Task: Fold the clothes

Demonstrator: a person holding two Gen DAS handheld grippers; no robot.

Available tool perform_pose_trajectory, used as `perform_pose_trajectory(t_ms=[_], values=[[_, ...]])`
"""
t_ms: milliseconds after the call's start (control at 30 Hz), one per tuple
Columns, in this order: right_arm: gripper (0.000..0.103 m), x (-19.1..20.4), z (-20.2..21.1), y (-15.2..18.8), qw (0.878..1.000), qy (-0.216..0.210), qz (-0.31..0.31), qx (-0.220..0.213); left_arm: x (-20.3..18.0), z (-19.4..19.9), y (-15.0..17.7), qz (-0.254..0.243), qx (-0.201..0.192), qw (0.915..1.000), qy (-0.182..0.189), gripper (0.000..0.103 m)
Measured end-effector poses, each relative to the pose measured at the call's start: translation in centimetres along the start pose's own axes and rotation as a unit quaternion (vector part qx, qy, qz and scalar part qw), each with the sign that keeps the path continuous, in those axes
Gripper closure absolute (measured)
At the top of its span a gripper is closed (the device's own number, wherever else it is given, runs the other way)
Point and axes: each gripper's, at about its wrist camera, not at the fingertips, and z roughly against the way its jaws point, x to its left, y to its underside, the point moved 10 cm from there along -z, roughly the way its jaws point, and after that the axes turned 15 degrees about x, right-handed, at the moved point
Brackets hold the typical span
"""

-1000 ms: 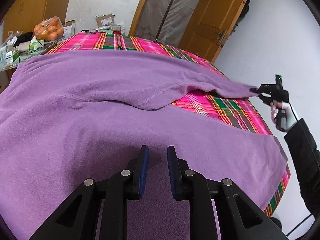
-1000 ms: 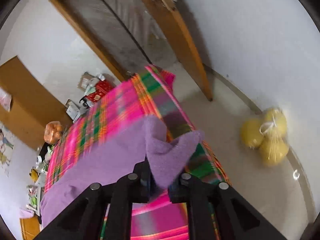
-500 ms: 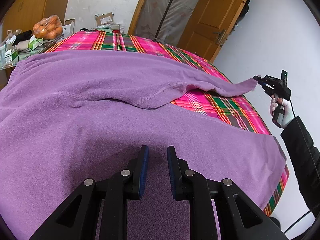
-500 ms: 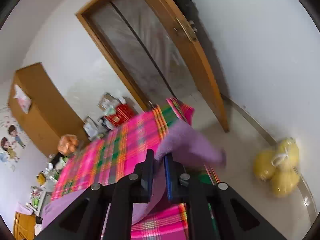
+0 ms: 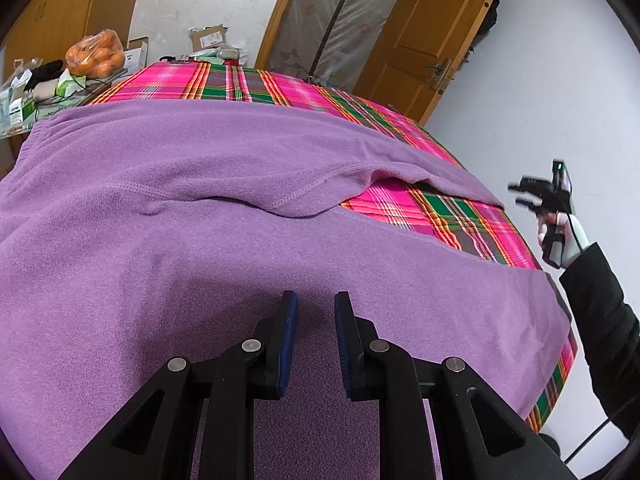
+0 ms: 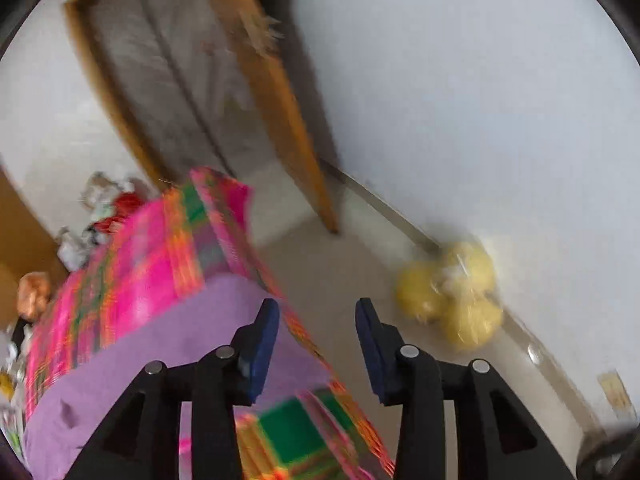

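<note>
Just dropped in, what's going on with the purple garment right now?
A person is folding a purple fleece garment spread over a plaid-covered table. The right gripper has just opened; nothing is between its fingers, and it sits off the table's edge. The sleeve lies stretched out on the plaid. The left gripper hovers over the garment's body, nearly closed, with nothing visibly pinched between its pads.

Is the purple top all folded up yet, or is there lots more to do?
Lots more. The purple top is spread flat on the plaid cloth, sleeve stretched out. The right tool has just opened and holds nothing; the left tool hovers over the top. No fold shows yet.
</note>
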Motion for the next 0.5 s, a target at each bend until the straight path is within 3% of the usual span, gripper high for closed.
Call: perform_pose_trajectory(t_ms=[67, 267, 400, 500], values=[[0.046, 3.9, -0.2, 0.0, 0.997, -0.024, 0.078, 0.009, 0.0, 0.0, 0.0, -0.001, 0.0, 1.0, 0.0, 0.084], [0.046, 13.9, -3.9, 2.3, 0.957, -0.028, 0.281, 0.071, -0.1, 0.0, 0.0, -0.003, 0.0, 1.0, -0.001, 0.084], [0.046, 17.4, -6.6, 3.4, 0.923, -0.007, 0.371, 0.102, -0.1, 0.0, 0.0, -0.004, 0.001, 1.0, 0.0, 0.084], [0.045, 17.9, -8.4, 3.0, 0.912, 0.011, 0.391, 0.122, -0.2, 0.0, 0.0, -0.006, 0.001, 1.0, 0.001, 0.084]])
